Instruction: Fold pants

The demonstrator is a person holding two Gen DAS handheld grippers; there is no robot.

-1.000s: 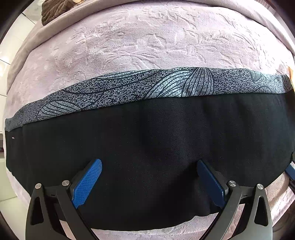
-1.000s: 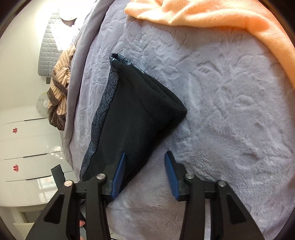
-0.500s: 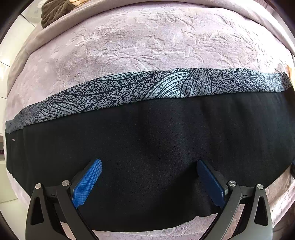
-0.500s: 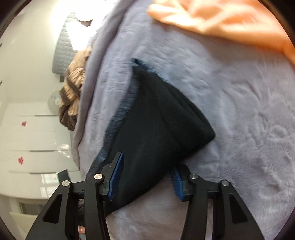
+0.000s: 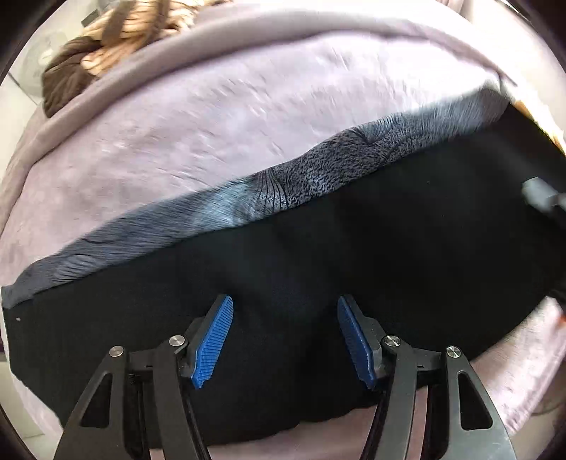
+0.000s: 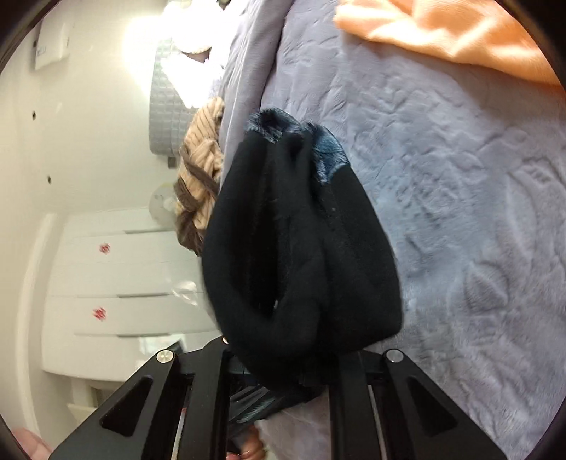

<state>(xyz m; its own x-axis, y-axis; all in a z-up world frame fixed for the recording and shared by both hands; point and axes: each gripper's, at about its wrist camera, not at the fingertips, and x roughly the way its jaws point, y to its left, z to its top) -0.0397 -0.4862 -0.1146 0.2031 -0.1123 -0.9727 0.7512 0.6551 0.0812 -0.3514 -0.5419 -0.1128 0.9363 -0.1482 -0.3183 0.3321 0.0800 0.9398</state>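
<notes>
Left wrist view: far left, a brown-and-tan striped knit (image 5: 116, 32) lies bunched past the bed's edge. The lilac plush blanket (image 5: 219, 116) fills the upper field. The black pants (image 5: 353, 254) lie across it as a long band running lower left to upper right, with a grey-patterned strip (image 5: 300, 180) along the far edge. The left gripper (image 5: 284, 341) hovers low over the near part of the cloth, jaws partly apart, blue pads (image 5: 212, 346) on either side of black fabric but not pinching it. At far right, a blurred grey object (image 5: 541, 198) intrudes over the pants.

Right wrist view: left, white drawers (image 6: 116, 269) and a quilted grey headboard (image 6: 166, 106); the striped knit (image 6: 200, 177) hangs by the bed edge. Centre, the pants (image 6: 300, 247) are gathered into a lifted, drooping bundle, patterned strip at top. The right gripper (image 6: 283, 371) has its jaws closed on the bundle's lower end, pads buried in cloth. Right, blanket (image 6: 460, 212), and an orange cloth (image 6: 452, 28) at top.
</notes>
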